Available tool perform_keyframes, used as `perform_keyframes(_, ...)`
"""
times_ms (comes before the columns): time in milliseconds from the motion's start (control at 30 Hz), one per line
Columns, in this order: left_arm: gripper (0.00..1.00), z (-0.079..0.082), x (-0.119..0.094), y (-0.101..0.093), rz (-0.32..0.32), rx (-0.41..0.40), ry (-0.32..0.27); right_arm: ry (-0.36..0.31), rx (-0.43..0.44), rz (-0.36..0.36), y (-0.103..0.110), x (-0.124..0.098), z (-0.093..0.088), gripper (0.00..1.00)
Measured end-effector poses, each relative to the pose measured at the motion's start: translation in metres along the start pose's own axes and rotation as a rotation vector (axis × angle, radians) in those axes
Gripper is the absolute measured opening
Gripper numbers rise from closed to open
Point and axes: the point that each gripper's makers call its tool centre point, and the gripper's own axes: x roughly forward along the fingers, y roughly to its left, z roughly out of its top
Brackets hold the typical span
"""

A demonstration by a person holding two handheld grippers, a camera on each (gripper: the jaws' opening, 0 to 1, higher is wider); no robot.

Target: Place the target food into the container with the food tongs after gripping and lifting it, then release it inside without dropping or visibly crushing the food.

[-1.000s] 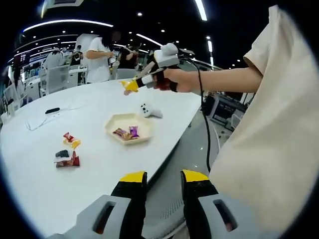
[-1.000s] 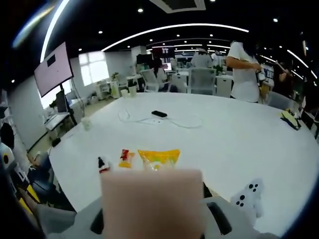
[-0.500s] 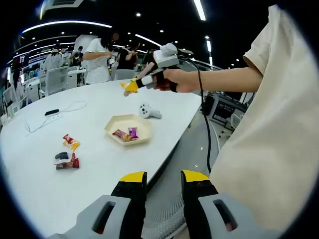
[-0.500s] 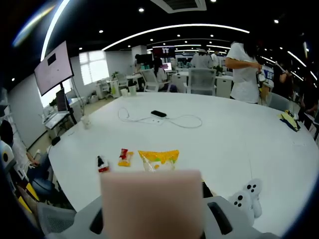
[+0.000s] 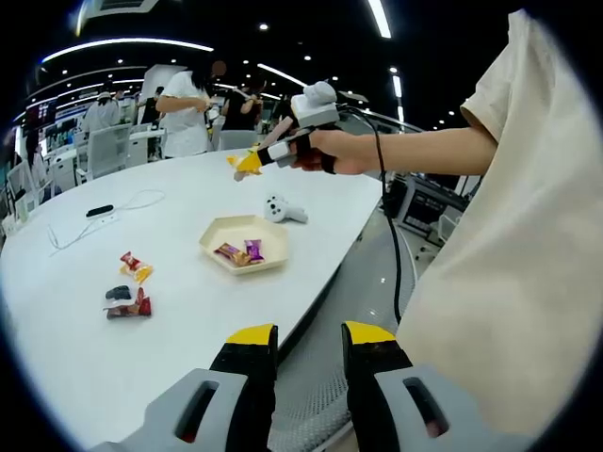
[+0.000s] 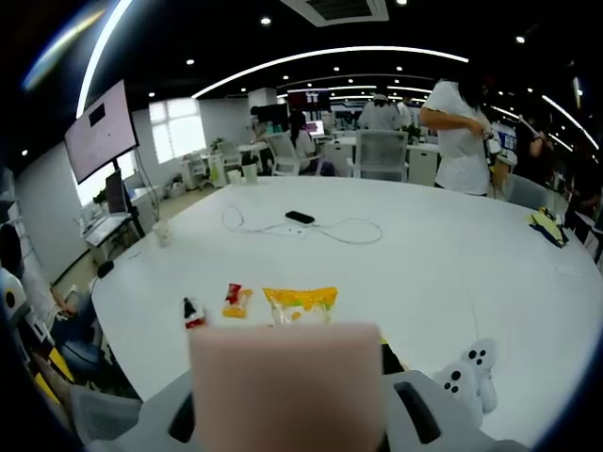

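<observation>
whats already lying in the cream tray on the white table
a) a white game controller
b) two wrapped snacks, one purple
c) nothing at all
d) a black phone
b: in the left gripper view the cream tray holds two wrapped snacks, one of them purple, while the white controller sits on the table just beyond it.

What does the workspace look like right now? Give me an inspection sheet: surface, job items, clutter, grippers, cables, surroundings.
Surface: white table.
Job's things: yellow snack packet held in the air in pink tongs; cream tray holds two wrapped snacks.
Clutter: loose wrapped snacks, white game controller, dark phone.
Grippers: left gripper open, empty, off the table's edge; right gripper shut on the tongs.
Cables: white cable on the table; black lead hanging from the right gripper.
Surroundings: office, people standing behind, wall screen.
</observation>
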Motion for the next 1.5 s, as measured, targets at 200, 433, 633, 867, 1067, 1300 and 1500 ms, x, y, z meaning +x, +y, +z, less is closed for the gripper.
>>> perform_keyframes(200,0.26,-0.001,0.001,-0.002,-0.002,-0.002,0.002,0.007,0.009,-0.001,-0.001,0.000,-0.004,0.26)
perform_keyframes(433,0.26,-0.004,0.001,-0.002,-0.004,-0.005,0.008,0.010,0.006,-0.003,-0.001,0.000,-0.005,0.26)
perform_keyframes(633,0.26,-0.005,0.001,-0.003,-0.002,-0.004,0.009,0.014,0.016,-0.007,-0.001,0.000,-0.007,0.26)
perform_keyframes(867,0.26,-0.005,0.000,-0.003,-0.003,-0.005,0.007,0.016,0.020,-0.012,-0.003,-0.001,-0.008,0.27)
perform_keyframes(1067,0.26,-0.005,-0.001,-0.003,0.001,-0.008,0.003,0.020,0.018,-0.013,-0.003,-0.001,-0.010,0.27)
perform_keyframes(1300,0.26,-0.005,0.001,-0.005,-0.004,-0.005,0.004,0.023,0.007,-0.018,-0.004,-0.003,-0.011,0.27)
perform_keyframes(1500,0.26,-0.004,0.001,-0.007,-0.006,-0.003,0.004,0.032,-0.018,-0.021,-0.006,-0.004,-0.012,0.27)
